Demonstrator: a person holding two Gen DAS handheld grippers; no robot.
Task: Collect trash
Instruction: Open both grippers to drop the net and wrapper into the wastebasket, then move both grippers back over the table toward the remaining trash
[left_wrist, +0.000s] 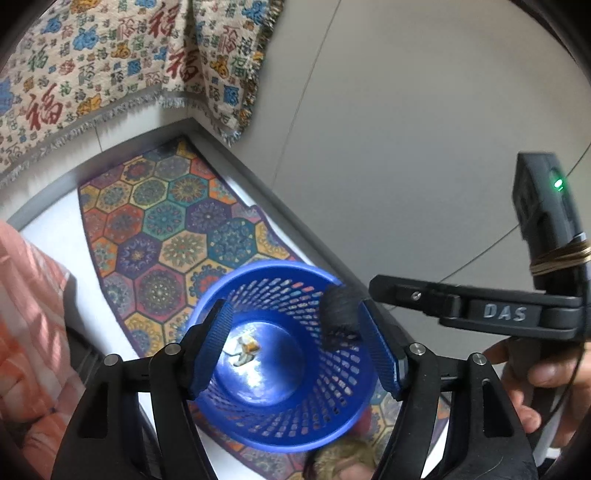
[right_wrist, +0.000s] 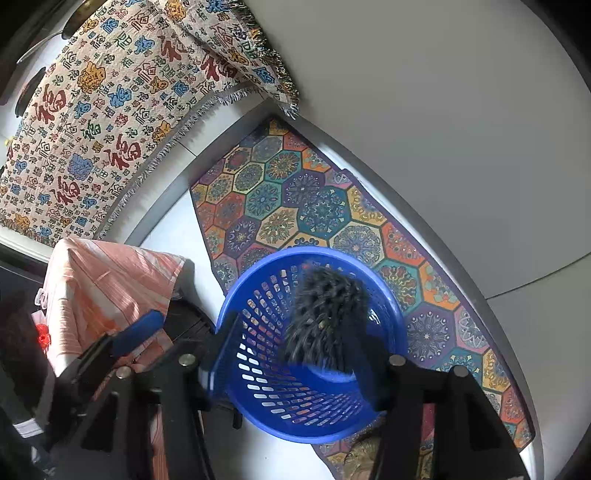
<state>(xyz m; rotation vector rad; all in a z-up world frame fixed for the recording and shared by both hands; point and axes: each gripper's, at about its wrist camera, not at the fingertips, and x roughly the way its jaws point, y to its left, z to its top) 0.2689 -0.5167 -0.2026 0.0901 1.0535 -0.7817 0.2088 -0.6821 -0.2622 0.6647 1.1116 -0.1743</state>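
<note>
My left claw (left_wrist: 295, 354) and right claw (right_wrist: 295, 354) are both open over the blue perforated plastic basket (left_wrist: 258, 428), where the dark fuzzy trash piece (right_wrist: 327, 314) drops beside a pale crumpled scrap (left_wrist: 244, 350), so little seems left.

Dark fuzzy clump (right_wrist: 327, 314) over blue basket (right_wrist: 236, 295)

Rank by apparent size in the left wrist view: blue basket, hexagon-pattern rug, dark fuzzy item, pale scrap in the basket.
1. hexagon-pattern rug
2. blue basket
3. dark fuzzy item, nearer the camera, so true size unsure
4. pale scrap
</note>
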